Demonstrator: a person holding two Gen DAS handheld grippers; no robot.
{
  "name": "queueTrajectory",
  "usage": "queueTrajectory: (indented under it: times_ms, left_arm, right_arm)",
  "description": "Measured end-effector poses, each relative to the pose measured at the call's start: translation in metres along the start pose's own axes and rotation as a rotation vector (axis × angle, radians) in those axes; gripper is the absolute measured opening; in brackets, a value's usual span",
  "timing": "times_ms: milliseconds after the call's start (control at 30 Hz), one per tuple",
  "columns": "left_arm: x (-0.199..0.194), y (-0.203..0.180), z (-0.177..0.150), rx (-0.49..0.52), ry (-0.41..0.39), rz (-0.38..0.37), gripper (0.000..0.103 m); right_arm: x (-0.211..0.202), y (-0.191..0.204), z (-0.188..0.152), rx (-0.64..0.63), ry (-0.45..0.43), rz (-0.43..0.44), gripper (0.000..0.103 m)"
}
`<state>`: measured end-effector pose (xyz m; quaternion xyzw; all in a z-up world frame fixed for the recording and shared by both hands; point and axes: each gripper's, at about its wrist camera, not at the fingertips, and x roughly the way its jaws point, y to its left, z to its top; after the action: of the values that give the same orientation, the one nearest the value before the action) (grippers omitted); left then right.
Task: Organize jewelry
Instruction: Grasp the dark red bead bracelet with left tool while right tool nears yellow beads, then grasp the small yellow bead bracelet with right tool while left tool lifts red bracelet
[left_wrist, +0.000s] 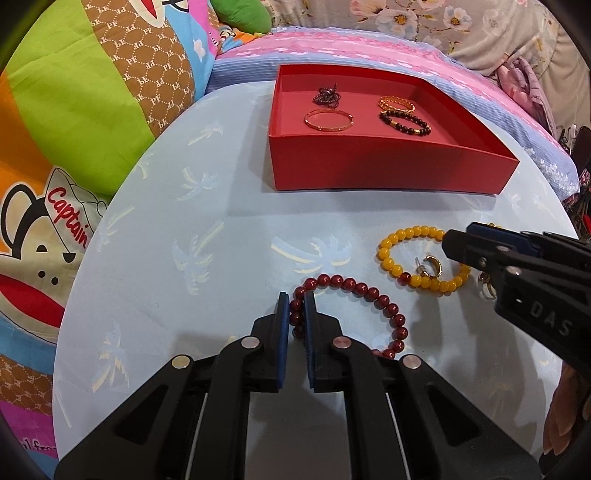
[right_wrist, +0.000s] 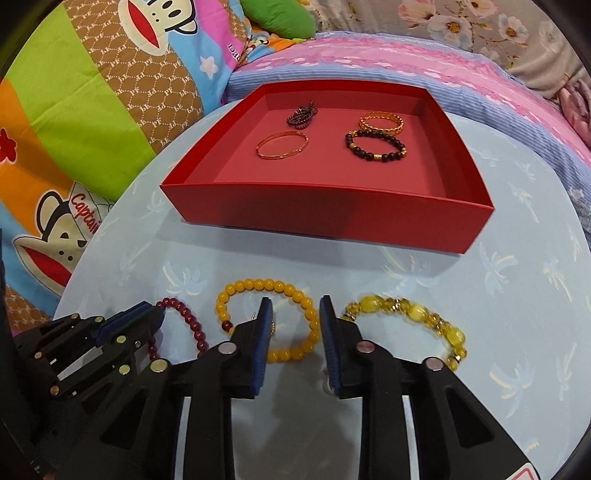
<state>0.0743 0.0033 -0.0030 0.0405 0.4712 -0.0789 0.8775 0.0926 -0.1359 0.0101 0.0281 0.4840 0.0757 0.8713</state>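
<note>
My left gripper (left_wrist: 296, 299) is shut on the dark red bead bracelet (left_wrist: 365, 291), which lies on the pale blue table; it also shows at the left of the right wrist view (right_wrist: 190, 325). My right gripper (right_wrist: 295, 306) is open, its jaws on either side of the right part of the yellow bead bracelet (right_wrist: 236, 291). A gold earring (left_wrist: 430, 266) lies inside that yellow bracelet (left_wrist: 413, 236). A translucent yellow stone bracelet (right_wrist: 410, 312) lies to the right. The red box (left_wrist: 369, 166) holds several pieces: a thin gold bangle (left_wrist: 328, 120), a dark chain (left_wrist: 327, 95), a gold band (left_wrist: 396, 104) and a black bead bracelet (left_wrist: 404, 123).
The round table (left_wrist: 166, 240) stands against a bed with a colourful cartoon pillow (left_wrist: 74, 110) at the left and pink and blue bedding (left_wrist: 369, 48) behind the box. A second small gold earring (left_wrist: 485, 286) sits under the right gripper.
</note>
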Motion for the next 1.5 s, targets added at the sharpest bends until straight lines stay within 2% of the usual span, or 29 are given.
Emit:
queueTrajectory:
  times_ms: [167,500,700,1033,1233,1500]
  left_arm:
    - [0.0,0.0,0.0,-0.001,-0.001,-0.001,0.008]
    - [0.0,0.0,0.001,-0.007,0.001,-0.005,0.008]
    - [-0.001,0.0,0.005,-0.015,0.015,-0.02,0.008]
    - [-0.025,-0.01,0.017,0.01,-0.022,-0.066,0.008]
    - [-0.046,-0.019,0.041,0.037,-0.073,-0.117,0.008]
    - [-0.068,-0.031,0.108,0.058,-0.197,-0.178,0.008]
  right_arm:
    - [0.012,-0.002,0.001,-0.006,0.026,-0.003,0.012]
    - [0.007,-0.001,-0.009,-0.019,0.009,-0.012,0.007]
    - [-0.016,-0.002,-0.013,-0.002,-0.026,0.001,0.007]
    - [-0.063,-0.002,-0.002,0.016,-0.113,0.015,0.007]
    - [-0.08,-0.012,0.019,0.024,-0.172,-0.003,0.007]
    - [-0.092,-0.03,0.069,0.037,-0.257,-0.022,0.007]
